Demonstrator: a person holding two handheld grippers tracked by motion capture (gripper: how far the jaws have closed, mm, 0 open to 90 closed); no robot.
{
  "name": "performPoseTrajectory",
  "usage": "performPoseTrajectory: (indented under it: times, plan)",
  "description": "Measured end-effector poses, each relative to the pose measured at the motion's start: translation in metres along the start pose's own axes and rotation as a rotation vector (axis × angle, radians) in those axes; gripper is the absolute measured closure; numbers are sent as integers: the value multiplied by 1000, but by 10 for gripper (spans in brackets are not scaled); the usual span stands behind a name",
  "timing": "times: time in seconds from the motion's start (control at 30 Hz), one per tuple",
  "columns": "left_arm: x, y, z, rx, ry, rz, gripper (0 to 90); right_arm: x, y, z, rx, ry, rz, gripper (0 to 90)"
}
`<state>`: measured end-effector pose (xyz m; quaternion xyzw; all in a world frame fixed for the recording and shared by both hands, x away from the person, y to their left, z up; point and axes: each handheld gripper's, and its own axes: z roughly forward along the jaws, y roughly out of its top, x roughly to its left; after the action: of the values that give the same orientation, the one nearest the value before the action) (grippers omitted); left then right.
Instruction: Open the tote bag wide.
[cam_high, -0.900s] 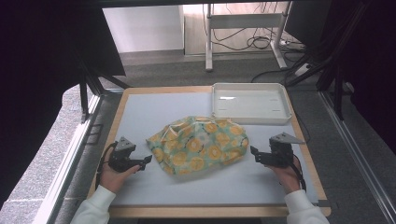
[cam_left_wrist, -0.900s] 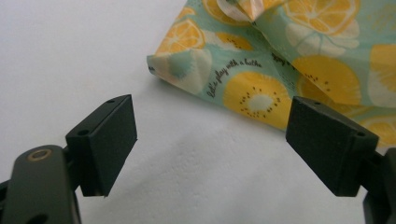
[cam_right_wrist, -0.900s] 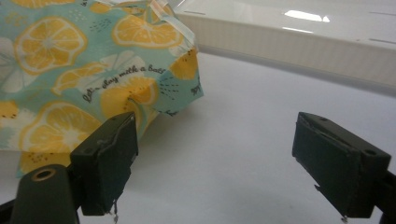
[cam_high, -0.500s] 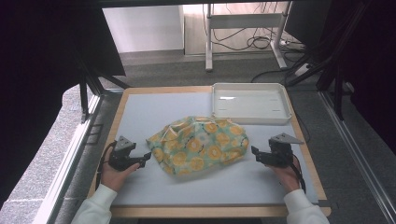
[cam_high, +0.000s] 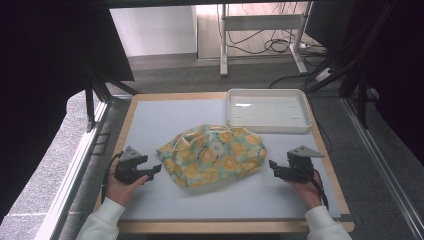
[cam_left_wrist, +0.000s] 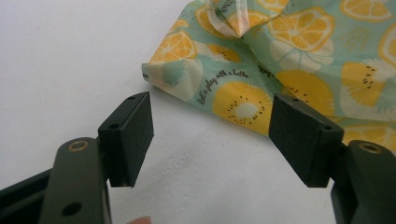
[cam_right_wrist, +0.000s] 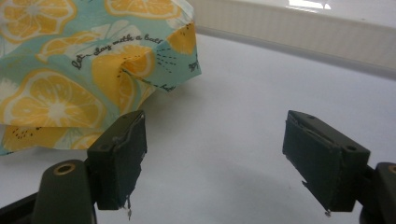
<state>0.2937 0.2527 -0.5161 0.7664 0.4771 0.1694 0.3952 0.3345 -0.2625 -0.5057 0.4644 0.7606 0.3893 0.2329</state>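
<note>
The crumpled teal cloth printed with orange and lemon slices (cam_high: 212, 155) lies bunched near the middle of the pale grey table mat (cam_high: 165, 120), just in front of the shallow white plastic tray (cam_high: 267, 111) at the far right and apart from it. The step in hand looks like the approach before a two-sided pick-up: the left gripper (cam_high: 150, 170) sits on the mat just beside the cloth's left end and the right gripper (cam_high: 274, 166) just beside its right end, each aimed inward at the fabric. Both sets of jaws stand wide apart with nothing between them; in the left gripper view the cloth's folded corner (cam_left_wrist: 173, 77) lies ahead of the pads, and in the right gripper view a drooping corner (cam_right_wrist: 184, 51) does likewise. The heap's long axis runs left to right across the table, tilted slightly, its left end nearer the person. The next move likely calls for each gripper to advance onto an edge or corner and close on a single layer, low against the mat.
</note>
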Motion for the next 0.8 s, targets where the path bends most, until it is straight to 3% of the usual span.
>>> performPoseTrajectory:
  times: [0.37, 0.7, 0.8]
  plan:
    - [-2, 5, -6, -17, -32, -1, 346, 0, 1, 2, -10, -9, 4, 226]
    - [-7, 23, -9, -51, -29, 15, 366, 0, 0, 4, 1, -10, 4, 228]
    - [-8, 28, -8, -59, -48, 14, 368, -2, -1, 4, 0, -21, 6, 232]
